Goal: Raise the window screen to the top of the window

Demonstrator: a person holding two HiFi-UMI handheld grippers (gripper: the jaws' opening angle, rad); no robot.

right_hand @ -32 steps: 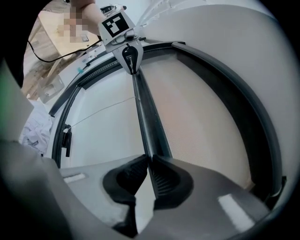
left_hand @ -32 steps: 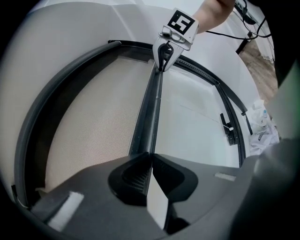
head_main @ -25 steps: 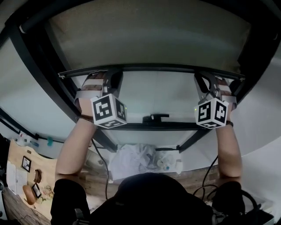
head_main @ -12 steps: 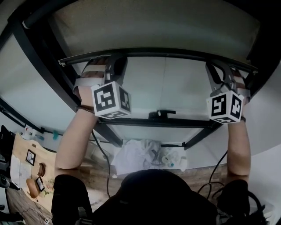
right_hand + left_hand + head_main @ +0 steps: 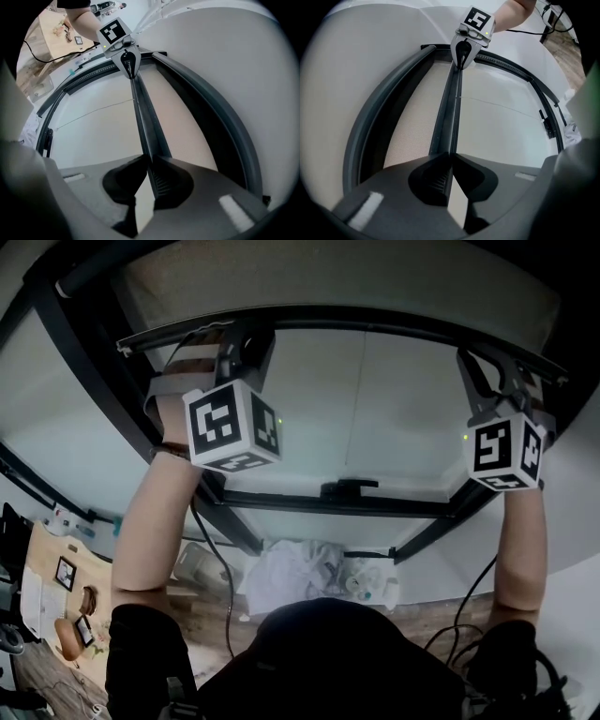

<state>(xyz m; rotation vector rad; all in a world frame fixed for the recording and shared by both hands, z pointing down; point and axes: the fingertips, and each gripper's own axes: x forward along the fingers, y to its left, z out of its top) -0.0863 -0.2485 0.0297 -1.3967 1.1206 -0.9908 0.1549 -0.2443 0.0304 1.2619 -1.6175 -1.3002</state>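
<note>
Left gripper (image 5: 450, 155): jaws almost together, pinching the thin lip of the screen bar (image 5: 356, 319) near its left end. Right gripper (image 5: 149, 161): same grip, clamped on the bar near its right end. Both point level at the window. Both forearms (image 5: 159, 521) are stretched upward. The bar sits high in the window frame (image 5: 98, 371), with a band of mesh (image 5: 328, 277) above it.
</note>
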